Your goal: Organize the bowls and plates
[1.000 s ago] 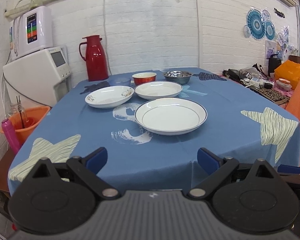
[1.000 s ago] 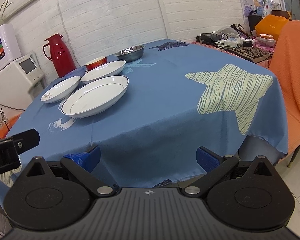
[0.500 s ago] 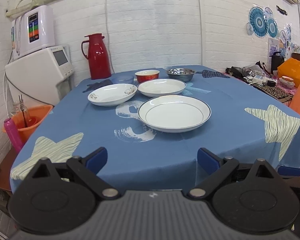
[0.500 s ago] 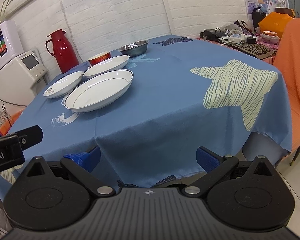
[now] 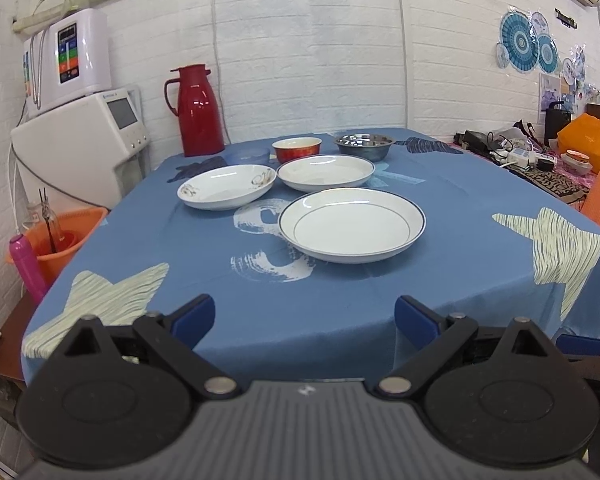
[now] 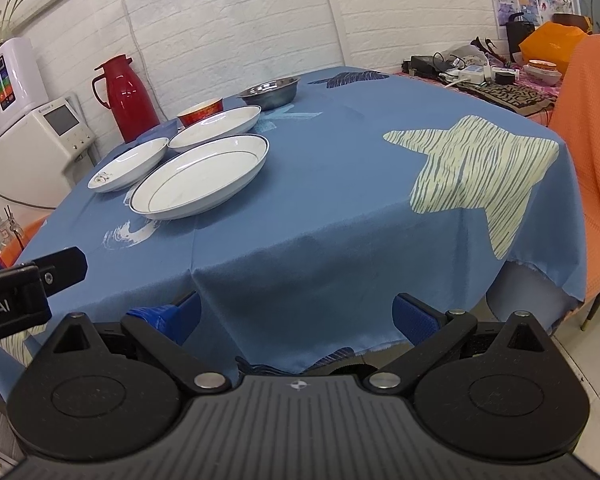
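Note:
On the blue tablecloth (image 5: 460, 208) lie three white plates: a large blue-rimmed plate (image 5: 352, 229) (image 6: 200, 176) nearest me, a plain one (image 5: 326, 172) (image 6: 216, 126) behind it, and a flower-patterned one (image 5: 226, 186) (image 6: 130, 164) to the left. Farther back stand a red bowl (image 5: 296, 149) (image 6: 200, 112), a steel bowl (image 5: 364, 146) (image 6: 270, 92) and a small blue bowl (image 5: 247, 156). My left gripper (image 5: 303, 320) is open, in front of the table's near edge, holding nothing. My right gripper (image 6: 296, 316) is open too, at the table's near right corner.
A red thermos (image 5: 196, 110) stands at the table's back left, with a white appliance (image 5: 80, 148) beside it. An orange bucket (image 5: 54, 240) sits low at the left. An orange chair (image 6: 592, 152) and a cluttered side table (image 6: 492, 80) are on the right.
Both grippers have drawn back and lowered slightly from the table, so the plates look farther away. Nothing on the table has moved.

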`<state>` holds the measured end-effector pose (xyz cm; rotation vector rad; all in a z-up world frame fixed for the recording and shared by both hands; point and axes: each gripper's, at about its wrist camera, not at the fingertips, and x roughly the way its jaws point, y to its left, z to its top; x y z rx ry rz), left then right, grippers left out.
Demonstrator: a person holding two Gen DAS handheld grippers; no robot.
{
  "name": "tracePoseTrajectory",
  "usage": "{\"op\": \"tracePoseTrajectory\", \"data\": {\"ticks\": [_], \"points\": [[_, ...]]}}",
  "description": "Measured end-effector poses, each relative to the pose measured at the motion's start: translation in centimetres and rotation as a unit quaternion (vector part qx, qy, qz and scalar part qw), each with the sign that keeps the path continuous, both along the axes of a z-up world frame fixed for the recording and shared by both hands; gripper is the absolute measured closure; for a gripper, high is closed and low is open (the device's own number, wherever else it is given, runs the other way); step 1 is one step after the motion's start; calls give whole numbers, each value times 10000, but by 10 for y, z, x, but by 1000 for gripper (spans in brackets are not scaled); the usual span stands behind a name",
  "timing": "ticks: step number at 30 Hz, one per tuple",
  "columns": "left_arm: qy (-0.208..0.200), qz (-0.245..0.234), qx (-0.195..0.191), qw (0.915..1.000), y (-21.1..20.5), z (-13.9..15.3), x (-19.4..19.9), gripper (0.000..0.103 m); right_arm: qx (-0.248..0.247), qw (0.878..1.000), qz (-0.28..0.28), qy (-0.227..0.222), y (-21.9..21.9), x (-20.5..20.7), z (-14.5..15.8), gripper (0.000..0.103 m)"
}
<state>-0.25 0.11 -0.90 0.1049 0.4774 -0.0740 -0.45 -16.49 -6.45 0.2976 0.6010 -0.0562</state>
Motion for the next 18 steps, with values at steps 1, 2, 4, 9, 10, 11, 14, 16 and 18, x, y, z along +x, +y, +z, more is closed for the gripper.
{"op": "tracePoseTrajectory", "data": {"ticks": [1,2,4,9,10,11,14,16,18], "points": [[6,5,2,10000,0,0,0,7,5,10000,4,11,0,0,0,13],[8,3,4,10000,0,0,0,7,10,10000,5,20,1,1,-1,13],[10,2,2,10000,0,0,0,7,13,10000,7,36,1,1,-1,13],[41,-6,-3,10000,0,-1,1,7,17,10000,10,40,1,1,-1,13],[47,-13,-3,10000,-1,-2,1,7,16,10000,11,48,1,2,-1,13],[54,-14,0,10000,-1,-2,2,7,17,10000,10,57,1,2,-2,13],[88,-29,8,10000,-2,-3,3,7,33,10000,19,88,1,3,-4,13],[111,-34,17,9999,-3,-4,4,7,40,9999,27,104,1,4,-4,13],[138,-40,20,9999,-4,-4,6,7,43,9999,40,118,1,4,-4,13]]}}
